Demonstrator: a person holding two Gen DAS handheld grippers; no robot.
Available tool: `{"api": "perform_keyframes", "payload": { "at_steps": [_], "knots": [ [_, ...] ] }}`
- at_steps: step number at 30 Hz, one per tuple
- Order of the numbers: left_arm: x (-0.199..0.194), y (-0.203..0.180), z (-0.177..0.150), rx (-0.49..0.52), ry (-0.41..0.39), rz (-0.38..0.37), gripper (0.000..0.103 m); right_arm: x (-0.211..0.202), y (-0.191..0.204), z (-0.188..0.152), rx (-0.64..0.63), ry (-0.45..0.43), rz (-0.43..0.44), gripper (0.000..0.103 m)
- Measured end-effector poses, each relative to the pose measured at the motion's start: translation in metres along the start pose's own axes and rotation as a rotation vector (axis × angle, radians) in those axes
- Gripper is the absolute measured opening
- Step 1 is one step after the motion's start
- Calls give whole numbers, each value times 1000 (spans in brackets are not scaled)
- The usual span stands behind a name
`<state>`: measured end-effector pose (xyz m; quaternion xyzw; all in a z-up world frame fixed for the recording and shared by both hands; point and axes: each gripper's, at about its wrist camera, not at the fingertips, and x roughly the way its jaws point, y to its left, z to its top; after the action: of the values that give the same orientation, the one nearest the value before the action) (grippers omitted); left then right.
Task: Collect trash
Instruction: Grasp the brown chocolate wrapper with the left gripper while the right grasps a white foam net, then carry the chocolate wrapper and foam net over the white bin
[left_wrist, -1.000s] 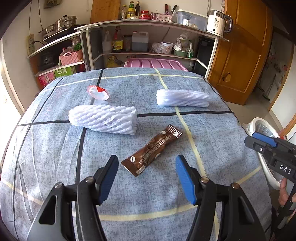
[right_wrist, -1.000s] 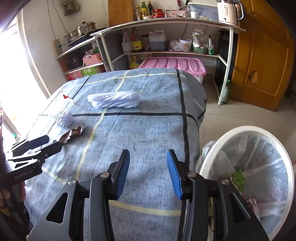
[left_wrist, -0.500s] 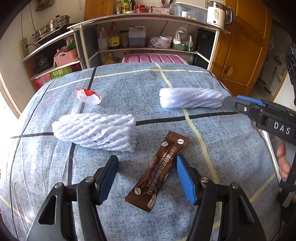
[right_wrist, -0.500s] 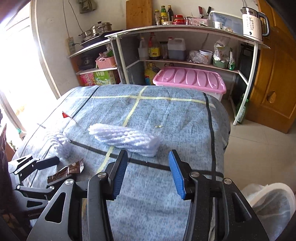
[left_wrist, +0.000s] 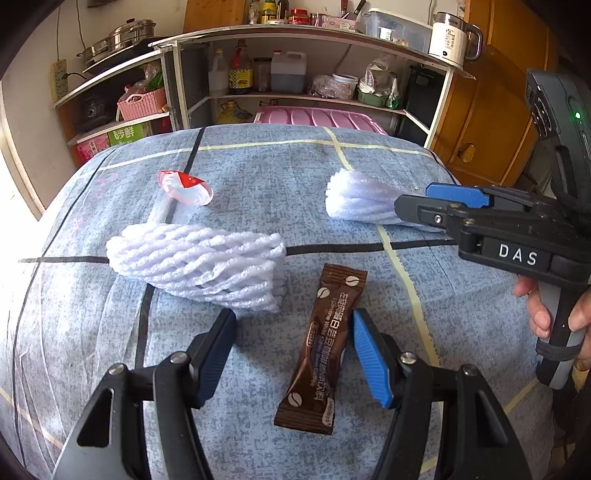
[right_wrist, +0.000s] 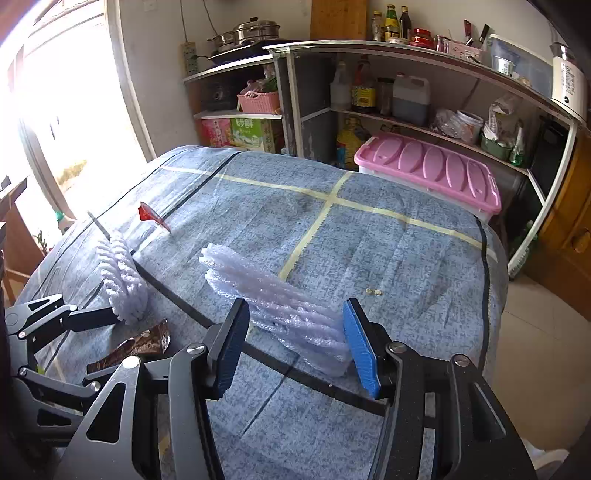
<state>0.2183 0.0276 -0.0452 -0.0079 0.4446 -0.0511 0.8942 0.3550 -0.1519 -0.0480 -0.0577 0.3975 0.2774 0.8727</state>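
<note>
A brown coffee sachet lies flat on the blue-clothed table, between the fingers of my left gripper. That gripper is open, and the sachet sits close to the blue right pad. Just beyond is a white foam net sleeve, with a red-and-clear plastic lid behind it. A second foam net lies between the jaws of my right gripper, which are opening and not pressing on it. In the right wrist view the left gripper straddles the sachet. The left wrist view shows the right gripper over the second net.
A metal shelf unit with bottles and bags stands behind the table. A pink-lidded storage box sits under it, and a wooden door is to the right. The table's right edge drops to a tiled floor. A hand grips the right tool.
My left gripper moved forward until the sachet lay between its fingers. My right gripper swung left from the bin to the second foam net, and its jaws widened.
</note>
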Motion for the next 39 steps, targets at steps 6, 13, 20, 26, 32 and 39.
{"api": "perform_keyframes", "payload": {
  "at_steps": [6,13,20,26,32,39],
  "knots": [
    [1,4,1,-14,-4,-7,66,12,5,0,-66,31,-94,59],
    [0,4,0,-24,-7,-3,65,11,0,-1,-26,23,-148,48],
    [-3,7,0,-45,-6,-10,39,3,-3,-4,20,33,-189,26],
    [-6,7,-2,-55,-2,-31,23,-8,-8,-9,142,39,-130,24],
    [-11,7,-6,-78,-5,-60,22,-32,-5,-17,224,5,-90,24],
    [-25,6,-10,-86,-24,-79,22,-59,8,-30,222,2,-82,24]
  ]
}}
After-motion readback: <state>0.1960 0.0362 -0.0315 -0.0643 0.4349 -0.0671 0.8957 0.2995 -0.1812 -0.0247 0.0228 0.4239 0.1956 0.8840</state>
